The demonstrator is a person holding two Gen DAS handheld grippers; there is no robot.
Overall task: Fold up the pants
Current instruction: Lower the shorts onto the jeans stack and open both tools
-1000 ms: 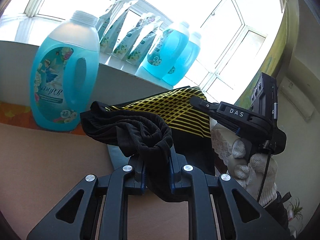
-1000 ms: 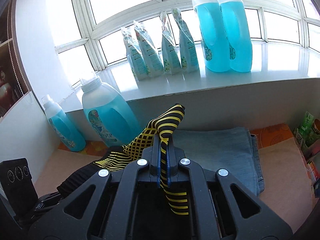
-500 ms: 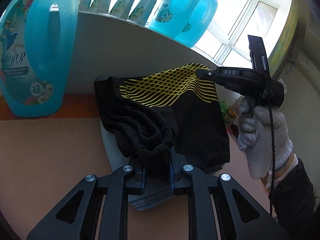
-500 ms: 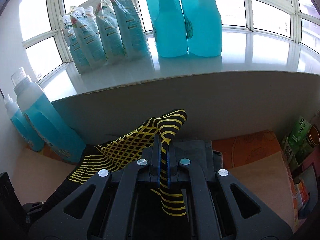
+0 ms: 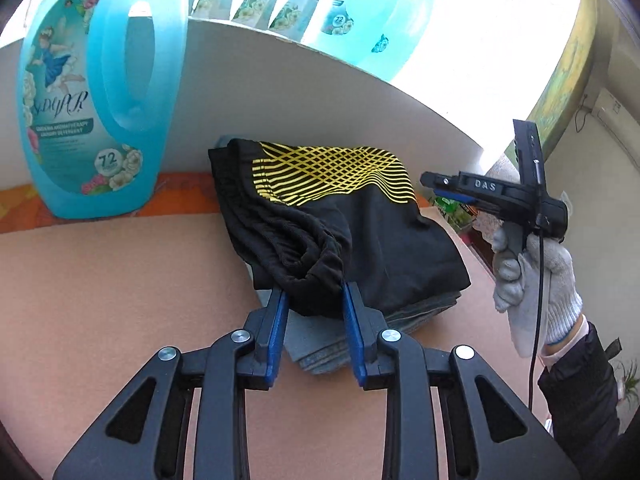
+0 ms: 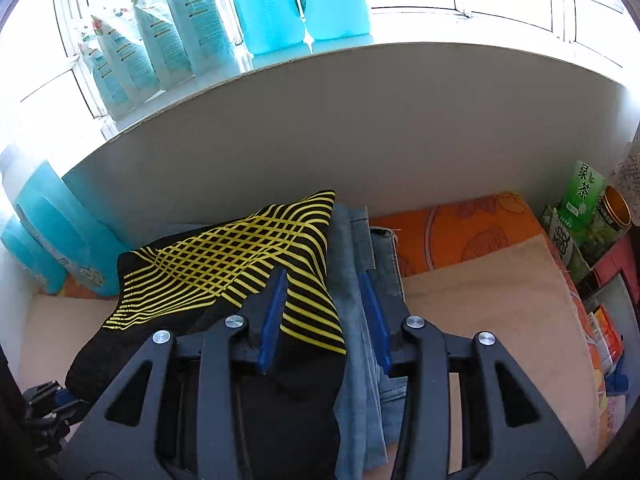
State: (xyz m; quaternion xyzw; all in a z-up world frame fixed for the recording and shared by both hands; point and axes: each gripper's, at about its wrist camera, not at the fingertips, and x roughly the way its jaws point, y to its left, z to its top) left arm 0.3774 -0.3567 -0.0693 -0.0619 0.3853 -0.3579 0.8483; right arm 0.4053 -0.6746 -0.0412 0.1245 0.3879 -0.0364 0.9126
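The black-and-yellow pants [image 5: 344, 216] lie folded on the jeans [image 6: 356, 320] at frame centre, both hand-held grippers, left [image 5: 314, 316] and right [image 6: 324, 312], gaping wide and empty; the bunched waistband could snag the left fingers [image 5: 276, 320] and undo the fold.
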